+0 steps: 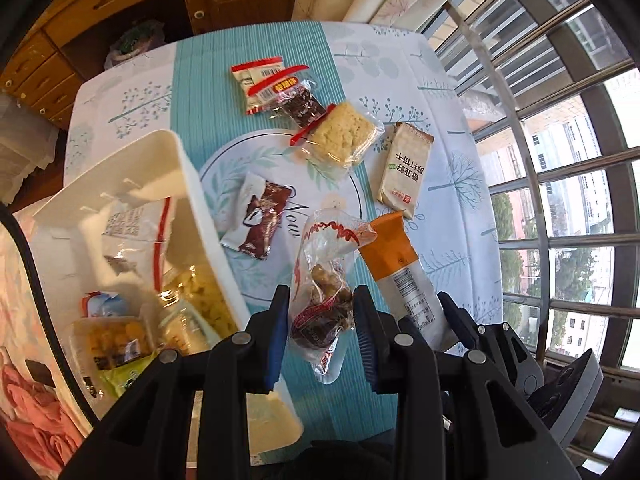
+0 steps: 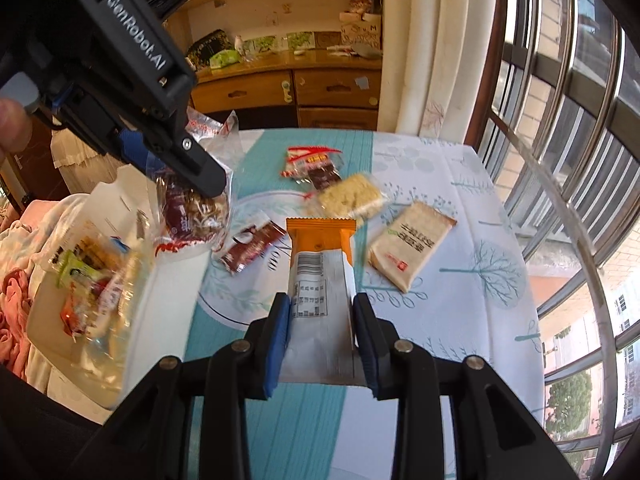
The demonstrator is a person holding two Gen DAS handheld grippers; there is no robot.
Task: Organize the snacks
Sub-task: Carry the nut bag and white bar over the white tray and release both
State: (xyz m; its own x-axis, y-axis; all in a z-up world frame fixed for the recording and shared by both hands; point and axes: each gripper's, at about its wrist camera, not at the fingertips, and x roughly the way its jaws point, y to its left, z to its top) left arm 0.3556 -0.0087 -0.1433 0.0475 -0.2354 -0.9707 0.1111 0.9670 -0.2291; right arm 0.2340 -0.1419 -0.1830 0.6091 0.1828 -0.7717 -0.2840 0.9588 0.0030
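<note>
The left gripper [image 1: 320,322] pinches a clear bag of brown snacks [image 1: 326,280] between its blue pads, at bottom centre of the left wrist view. The right gripper [image 2: 320,334] clamps the white end of an orange-and-white packet [image 2: 322,272], low in the middle of its own view. Above these, on the leaf-print tablecloth [image 1: 452,184], lie a brown chocolate wrapper [image 1: 260,220], a pale cracker pack [image 1: 404,168], a clear-wrapped rice cake [image 1: 344,136] and, higher still, a dark bar [image 1: 302,106] beside a red-striped sachet [image 1: 260,76]. At the left edge a white bin [image 1: 200,200] holds several wrapped snacks.
</note>
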